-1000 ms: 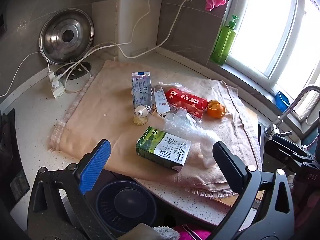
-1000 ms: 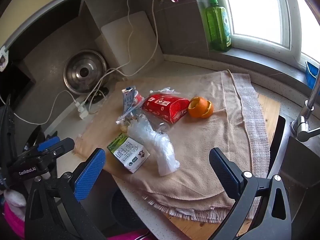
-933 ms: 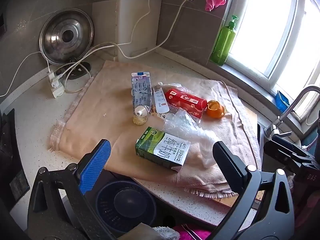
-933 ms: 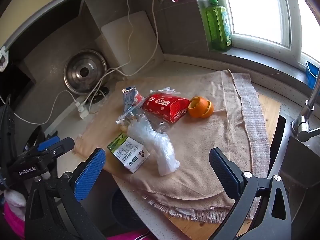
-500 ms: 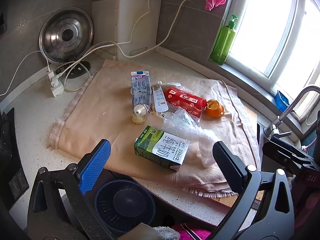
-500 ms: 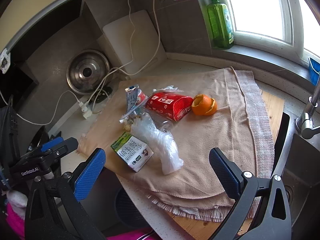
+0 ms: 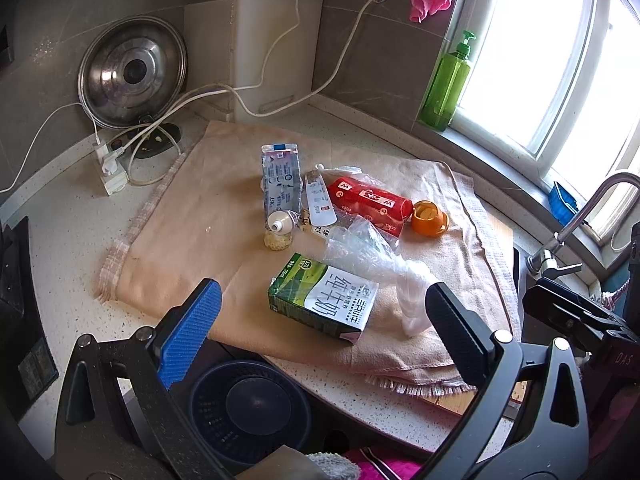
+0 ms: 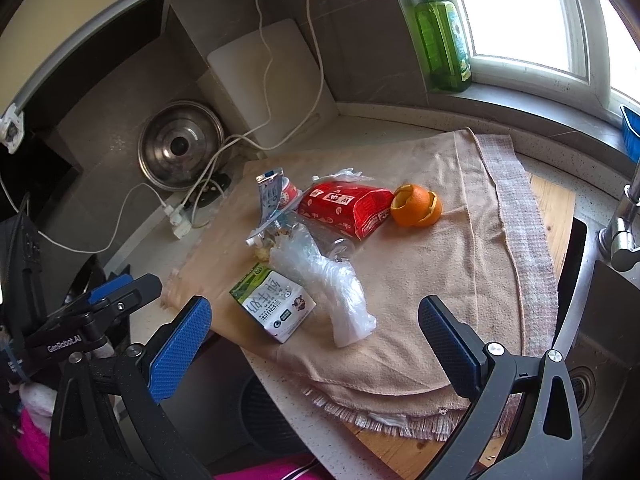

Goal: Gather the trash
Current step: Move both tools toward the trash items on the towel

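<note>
Trash heaped on a beige towel (image 7: 192,216), milk carton (image 7: 324,304) at its near edge, orange peel (image 8: 416,206) at the heap's far side, left gripper (image 7: 320,320) and right gripper (image 8: 316,332) both spread wide, empty, above the towel's near edge

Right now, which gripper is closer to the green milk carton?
Left, by a little. The left gripper hangs open right over the green milk carton, which sits between its fingers. The right gripper is open too, with the carton toward its blue finger.
</note>
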`<state>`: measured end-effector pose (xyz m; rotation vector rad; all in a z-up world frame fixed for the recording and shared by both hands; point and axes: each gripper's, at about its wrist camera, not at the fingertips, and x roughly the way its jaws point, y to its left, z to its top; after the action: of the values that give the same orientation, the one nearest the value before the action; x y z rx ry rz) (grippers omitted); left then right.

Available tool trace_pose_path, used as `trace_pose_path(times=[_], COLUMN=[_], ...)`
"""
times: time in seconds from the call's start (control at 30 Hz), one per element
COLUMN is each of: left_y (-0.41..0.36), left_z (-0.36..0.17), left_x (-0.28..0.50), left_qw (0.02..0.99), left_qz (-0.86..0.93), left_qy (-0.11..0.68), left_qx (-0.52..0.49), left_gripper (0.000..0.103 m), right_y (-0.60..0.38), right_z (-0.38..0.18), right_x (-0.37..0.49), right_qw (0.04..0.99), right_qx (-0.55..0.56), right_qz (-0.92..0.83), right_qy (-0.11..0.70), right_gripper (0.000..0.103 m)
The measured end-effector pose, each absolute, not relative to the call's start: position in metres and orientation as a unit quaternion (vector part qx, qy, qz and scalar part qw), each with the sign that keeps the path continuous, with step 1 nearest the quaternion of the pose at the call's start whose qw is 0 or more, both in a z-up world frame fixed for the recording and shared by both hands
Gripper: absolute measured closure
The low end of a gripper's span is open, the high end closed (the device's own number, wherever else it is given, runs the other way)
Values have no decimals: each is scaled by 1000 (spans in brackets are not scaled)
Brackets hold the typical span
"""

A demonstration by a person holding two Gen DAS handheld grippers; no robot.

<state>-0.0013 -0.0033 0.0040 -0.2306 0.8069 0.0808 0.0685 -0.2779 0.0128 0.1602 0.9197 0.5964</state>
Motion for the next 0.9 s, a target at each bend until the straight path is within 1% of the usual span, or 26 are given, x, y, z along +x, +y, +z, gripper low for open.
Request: trace_pose_path(times=[0.9], left_y=[-3], left_z=[3], left_x=[-1], left_qw=[912], left_qz=[39], left_qy=[392], left_qx=[-113], left_gripper=[0], right_y=[-274], right_z=[11], right_x=[70], right_qw=[840], right_qx=[89], right_qz=[298], right_qy=[444], right_gripper=[3])
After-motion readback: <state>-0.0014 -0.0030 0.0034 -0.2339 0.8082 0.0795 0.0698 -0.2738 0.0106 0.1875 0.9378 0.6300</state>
